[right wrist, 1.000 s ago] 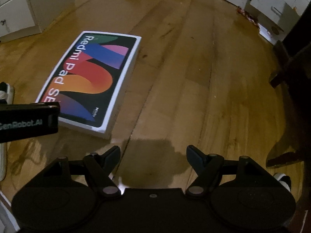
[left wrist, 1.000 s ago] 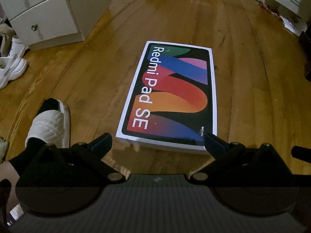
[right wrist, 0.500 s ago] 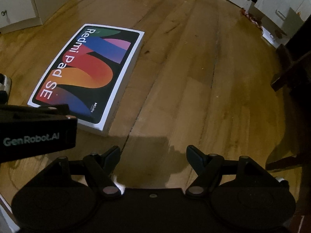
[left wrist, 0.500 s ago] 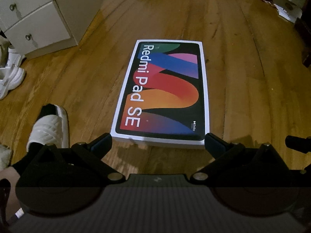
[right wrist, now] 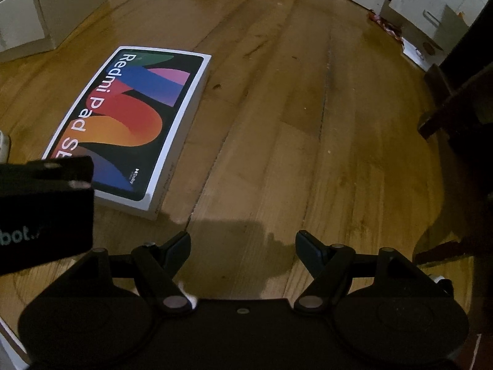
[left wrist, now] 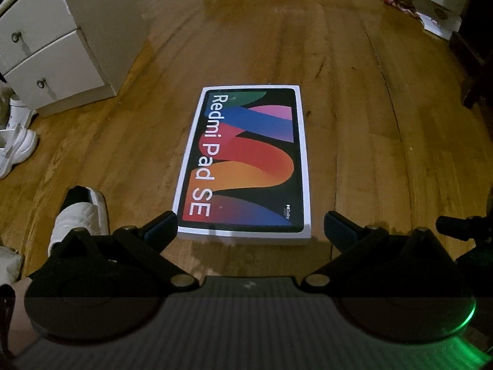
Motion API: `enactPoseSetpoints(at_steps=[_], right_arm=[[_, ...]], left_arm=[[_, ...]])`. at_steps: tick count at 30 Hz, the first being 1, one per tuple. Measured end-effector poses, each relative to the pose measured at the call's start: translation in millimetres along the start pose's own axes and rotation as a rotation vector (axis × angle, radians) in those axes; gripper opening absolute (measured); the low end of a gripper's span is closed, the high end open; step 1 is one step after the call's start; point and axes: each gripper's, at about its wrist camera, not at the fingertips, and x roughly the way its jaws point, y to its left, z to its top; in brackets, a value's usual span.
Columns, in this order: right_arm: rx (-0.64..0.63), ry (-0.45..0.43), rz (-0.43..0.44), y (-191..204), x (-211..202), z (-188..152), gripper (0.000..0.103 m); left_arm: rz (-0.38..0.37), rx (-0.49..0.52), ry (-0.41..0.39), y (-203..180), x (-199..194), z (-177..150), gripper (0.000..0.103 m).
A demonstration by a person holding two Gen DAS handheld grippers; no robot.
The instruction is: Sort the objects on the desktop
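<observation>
**A:** Since a second ago the left gripper has pulled up and back: the tablet box sat skewed across its view then, now it runs straight up the centre of the frame and looks smaller. Right gripper view barely changed.

**B:** Jaw state?

**A:** Left jaws wide, nothing between them; the tips flank the box's near corners in the frame, but the gripper is above it, no contact. Right jaws partly open, nothing between them, only bare wooden floor past them.

**B:** Where's the box?

**A:** Flat on the floor, printed side up, "Redmi Pad SE" readable. Centre of left view; upper left of right view, angled. The left gripper's black body covers the box's near left corner at the left edge of the right view.

**B:** Anything else around?

**A:** White drawer cabinet, upper left of left view. White sneakers at the left edge. The person's foot in a white slipper, lower left, well apart from the box.
</observation>
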Motion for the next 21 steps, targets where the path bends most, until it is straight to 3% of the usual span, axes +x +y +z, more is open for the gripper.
enactPoseSetpoints(at_steps=[21], right_arm=[[0.011, 0.007, -0.021, 0, 4, -2, 0.079]], left_arm=[[-0.086, -0.007, 0.046, -8, 18, -10, 0.103]])
